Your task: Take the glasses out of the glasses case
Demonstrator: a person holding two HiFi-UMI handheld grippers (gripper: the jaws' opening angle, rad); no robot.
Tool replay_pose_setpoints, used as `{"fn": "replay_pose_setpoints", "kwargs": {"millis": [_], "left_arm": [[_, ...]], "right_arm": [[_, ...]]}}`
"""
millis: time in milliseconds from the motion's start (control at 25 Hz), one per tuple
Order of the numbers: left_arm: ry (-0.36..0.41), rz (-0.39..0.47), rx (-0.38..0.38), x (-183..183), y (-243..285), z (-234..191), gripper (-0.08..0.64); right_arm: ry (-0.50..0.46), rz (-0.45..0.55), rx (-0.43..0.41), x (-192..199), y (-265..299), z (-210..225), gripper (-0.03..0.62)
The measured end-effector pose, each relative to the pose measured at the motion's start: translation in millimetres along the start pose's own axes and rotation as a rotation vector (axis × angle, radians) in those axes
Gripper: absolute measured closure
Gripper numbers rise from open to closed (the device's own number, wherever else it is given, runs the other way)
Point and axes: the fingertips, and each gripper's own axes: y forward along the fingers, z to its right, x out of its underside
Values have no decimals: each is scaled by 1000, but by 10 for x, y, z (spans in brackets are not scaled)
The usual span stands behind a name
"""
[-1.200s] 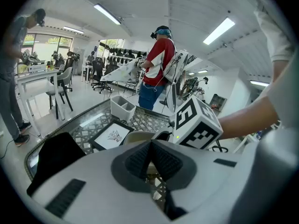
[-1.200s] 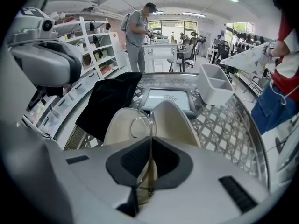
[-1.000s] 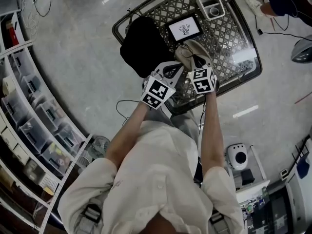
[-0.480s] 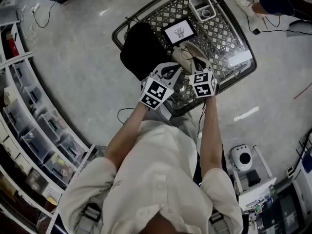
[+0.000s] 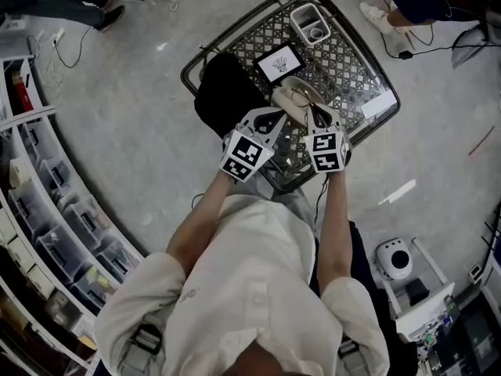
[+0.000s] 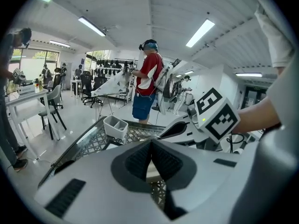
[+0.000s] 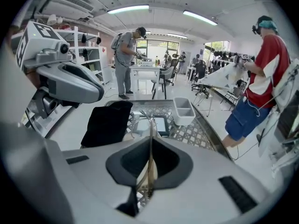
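Observation:
A beige glasses case (image 5: 288,100) hangs open above the lattice table (image 5: 356,61), between my two grippers. My left gripper (image 5: 274,116) grips the case's near left edge; in the left gripper view its pads (image 6: 140,160) are closed on cream material (image 6: 152,171). My right gripper (image 5: 313,114) is shut on a thin, clear-rimmed pair of glasses (image 7: 145,121), whose frame rises from between the jaws (image 7: 150,158). In the head view the glasses (image 5: 300,97) show only as a thin wire over the case mouth.
On the table lie a black cloth (image 5: 227,92), a dark-framed card with a logo (image 5: 279,63), a white two-compartment tray (image 5: 311,23) and a white label (image 5: 378,104). Shelves with bins (image 5: 47,210) run along the left. People stand beyond the table (image 6: 147,78).
Both grippers have risen away from the table, and the case and glasses have come up with them. The grips look unchanged.

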Motion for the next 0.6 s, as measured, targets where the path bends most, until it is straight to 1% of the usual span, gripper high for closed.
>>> {"fn": "replay_pose_setpoints", "kwargs": {"millis": [600], "left_arm": [[107, 63, 59, -497, -258, 95, 546]], "right_arm": [[104, 177, 136, -491, -851, 21, 572]]}}
